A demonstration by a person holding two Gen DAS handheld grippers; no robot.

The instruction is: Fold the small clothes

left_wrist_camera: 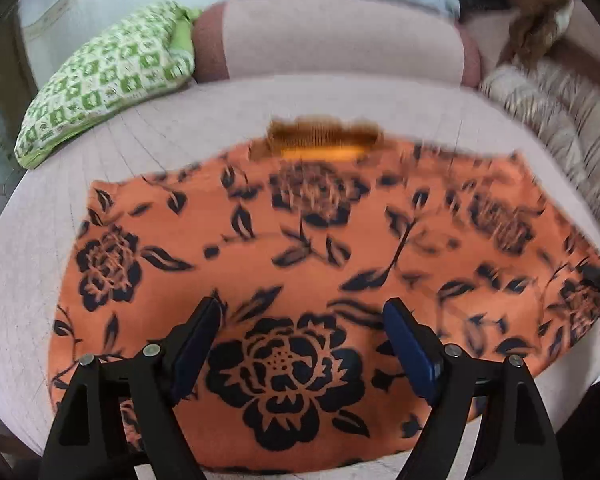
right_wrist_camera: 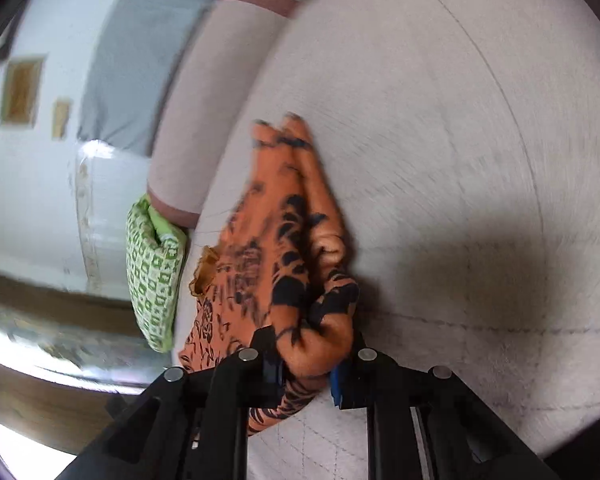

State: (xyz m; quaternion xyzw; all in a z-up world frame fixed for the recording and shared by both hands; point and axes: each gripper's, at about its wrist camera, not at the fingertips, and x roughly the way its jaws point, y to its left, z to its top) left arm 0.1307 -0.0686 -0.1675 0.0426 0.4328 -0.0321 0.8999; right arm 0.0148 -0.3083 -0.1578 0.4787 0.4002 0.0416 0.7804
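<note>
An orange garment with black flower prints lies spread flat on the pale quilted bed cover. A brown ribbed band sits at its far edge. My left gripper hovers over the near part of the cloth, jaws wide open, nothing between the pads. In the right wrist view, my right gripper is shut on a bunched fold of the orange garment, and the cloth rises in wrinkles ahead of the fingers.
A green-and-white patterned pillow lies at the far left, also seen as the pillow. A pink bolster runs along the back. A striped beige cushion lies at the right. Bare bed cover spreads right of the cloth.
</note>
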